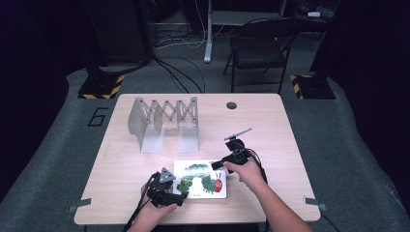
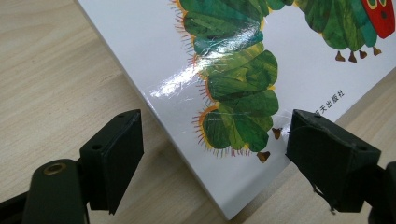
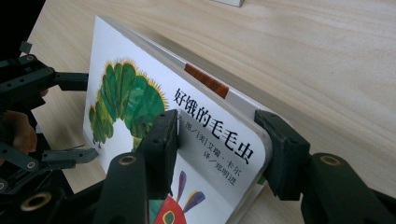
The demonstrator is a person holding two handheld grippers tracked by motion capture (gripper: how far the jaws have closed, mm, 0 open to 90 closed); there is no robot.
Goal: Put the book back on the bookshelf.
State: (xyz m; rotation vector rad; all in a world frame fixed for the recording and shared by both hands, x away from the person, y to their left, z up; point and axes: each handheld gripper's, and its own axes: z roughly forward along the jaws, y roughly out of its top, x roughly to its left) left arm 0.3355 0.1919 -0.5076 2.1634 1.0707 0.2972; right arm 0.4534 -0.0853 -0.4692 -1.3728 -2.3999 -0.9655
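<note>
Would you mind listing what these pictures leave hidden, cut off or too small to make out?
- Book: its underside lies against the table in the high view.
- Book's pages: the right gripper view shows the cover, with the right gripper clamped on its corner.
- Book's caterpillar picture: cut off by the top edge in the left gripper view, between the open left gripper jaws.
- Title lettering: too small in the high view.
- Grey rack: its far side is hidden by its own panels.

Both forearms reach in low over the table's near edge. The left gripper (image 1: 180, 195) stands with jaws spread wide, while the right gripper (image 1: 216, 165) is clamped tight.
</note>
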